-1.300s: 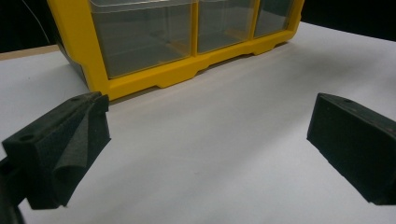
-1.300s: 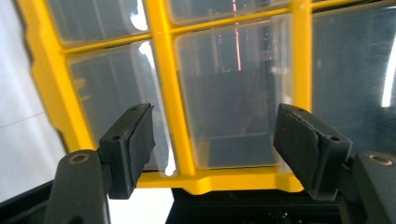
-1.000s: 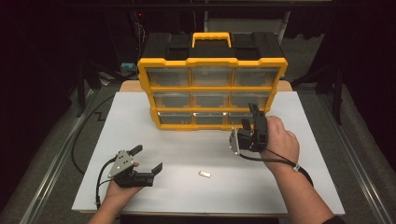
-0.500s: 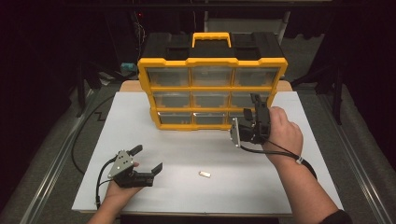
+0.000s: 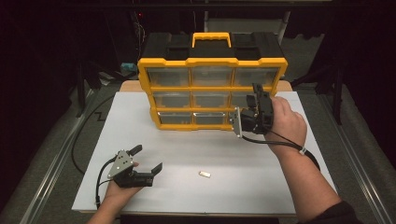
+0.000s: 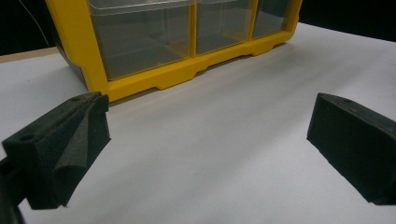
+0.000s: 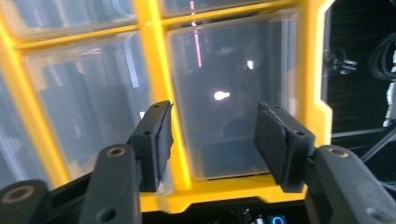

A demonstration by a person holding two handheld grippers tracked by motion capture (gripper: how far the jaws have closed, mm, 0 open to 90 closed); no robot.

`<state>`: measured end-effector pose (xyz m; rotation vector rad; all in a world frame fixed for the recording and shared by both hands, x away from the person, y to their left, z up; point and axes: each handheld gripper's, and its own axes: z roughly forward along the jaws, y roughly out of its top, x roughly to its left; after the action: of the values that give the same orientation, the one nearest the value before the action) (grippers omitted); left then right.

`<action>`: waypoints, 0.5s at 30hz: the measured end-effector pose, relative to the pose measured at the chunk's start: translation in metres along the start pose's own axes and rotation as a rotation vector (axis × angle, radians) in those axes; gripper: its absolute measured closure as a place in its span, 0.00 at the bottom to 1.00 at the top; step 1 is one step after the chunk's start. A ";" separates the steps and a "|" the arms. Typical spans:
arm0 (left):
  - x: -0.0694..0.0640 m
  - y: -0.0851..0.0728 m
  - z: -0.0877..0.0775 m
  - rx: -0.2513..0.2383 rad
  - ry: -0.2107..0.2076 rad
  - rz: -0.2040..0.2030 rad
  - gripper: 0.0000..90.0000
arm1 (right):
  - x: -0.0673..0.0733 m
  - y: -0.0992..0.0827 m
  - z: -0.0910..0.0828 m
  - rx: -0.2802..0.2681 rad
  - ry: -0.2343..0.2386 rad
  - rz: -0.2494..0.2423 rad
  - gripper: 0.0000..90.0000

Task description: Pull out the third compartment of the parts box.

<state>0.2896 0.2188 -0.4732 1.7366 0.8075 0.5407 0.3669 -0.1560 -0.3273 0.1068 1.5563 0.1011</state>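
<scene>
Right gripper (image 5: 252, 105) was held at the right column of the yellow drawer organizer (image 5: 212, 65), pointing straight into a clear drawer (image 7: 233, 93). Its jaws had just been closing, part-open, nothing between them. Left gripper (image 5: 148, 158) rested spread wide and empty on the white table (image 5: 187, 144), well away.

left gripper (image 6: 210, 149): black jaws wide apart, nothing between | white table (image 6: 224, 140): bare ahead | yellow organizer (image 6: 177, 77): clear drawers (image 6: 140, 42) shut, beyond jaws
</scene>
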 end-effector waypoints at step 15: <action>0.000 0.000 -0.001 0.003 0.000 0.003 0.00 | -0.026 0.002 0.011 0.009 -0.083 -0.012 0.75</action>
<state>0.2893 0.2196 -0.4729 1.7406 0.8066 0.5421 0.3772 -0.1572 -0.3010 0.1071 1.4747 0.0793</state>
